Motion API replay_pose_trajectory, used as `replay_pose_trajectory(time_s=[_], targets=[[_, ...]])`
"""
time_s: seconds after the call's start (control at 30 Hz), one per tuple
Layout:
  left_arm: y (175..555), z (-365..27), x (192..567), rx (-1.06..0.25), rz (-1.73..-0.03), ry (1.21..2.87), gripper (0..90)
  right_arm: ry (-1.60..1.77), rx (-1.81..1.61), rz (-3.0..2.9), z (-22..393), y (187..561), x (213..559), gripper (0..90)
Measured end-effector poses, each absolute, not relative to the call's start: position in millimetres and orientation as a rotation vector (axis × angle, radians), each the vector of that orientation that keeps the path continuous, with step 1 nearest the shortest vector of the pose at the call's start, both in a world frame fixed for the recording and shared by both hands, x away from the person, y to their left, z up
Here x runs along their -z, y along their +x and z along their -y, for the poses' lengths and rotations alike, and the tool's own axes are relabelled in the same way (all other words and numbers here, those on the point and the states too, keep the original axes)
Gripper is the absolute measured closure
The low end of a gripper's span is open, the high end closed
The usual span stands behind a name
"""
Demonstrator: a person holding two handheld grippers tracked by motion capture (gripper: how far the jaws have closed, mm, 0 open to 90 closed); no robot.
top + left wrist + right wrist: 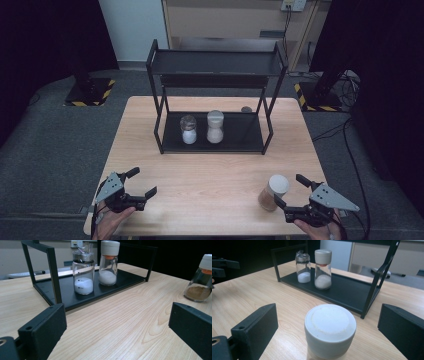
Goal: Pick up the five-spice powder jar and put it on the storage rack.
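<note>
A black two-tier rack (pixel 212 145) stands mid-table. On its lower shelf sit a foil-topped jar of white powder (pixel 188 129) (pixel 83 272) (pixel 303 268) and a white-capped shaker of white grains (pixel 215 127) (pixel 108 262) (pixel 323 269). A white-capped jar of brown powder (pixel 273 192) (pixel 200 278) (pixel 330 328) stands near the front right. My right gripper (pixel 291 192) is open, its jaws on either side of that jar and apart from it. Near the front left, my left gripper (pixel 142 181) is open over bare wood.
The wooden table (pixel 215 180) has free room between the rack and the front edge. A small dark round object (pixel 246 109) lies behind the rack. Dark stands with striped bases (pixel 90 92) flank the table on the floor.
</note>
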State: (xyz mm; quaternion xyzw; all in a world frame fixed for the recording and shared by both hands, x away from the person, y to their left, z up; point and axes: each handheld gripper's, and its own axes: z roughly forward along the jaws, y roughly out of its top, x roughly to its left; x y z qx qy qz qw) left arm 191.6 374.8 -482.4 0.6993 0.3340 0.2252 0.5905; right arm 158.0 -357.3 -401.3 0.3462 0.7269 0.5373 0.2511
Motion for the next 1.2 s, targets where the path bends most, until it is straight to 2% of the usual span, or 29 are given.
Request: replay_pose_trajectory(time_s=[0.3,0.63,0.97,1.1,1.2], targets=[[191.4,-375.1,482.5,-0.526,-0.78,1.626,0.4,0.983,-1.433,-2.019,350.2,170.3,407.8,5.4],[191.2,-375.1,482.4,-0.527,-0.781,1.626,0.4,0.997,-1.403,-2.045,344.8,179.1,413.4,12.3],[191.7,-375.0,482.4,-0.524,-0.782,1.628,0.4,1.02,-1.382,-2.051,344.3,183.0,418.3,24.0],[191.5,-375.1,482.4,-0.525,-0.782,1.627,0.4,0.996,-1.401,-2.059,346.2,183.4,419.8,33.4],[191.5,-375.2,482.5,-0.525,-0.782,1.627,0.4,0.983,-1.394,-2.065,346.0,183.4,419.0,33.9]])
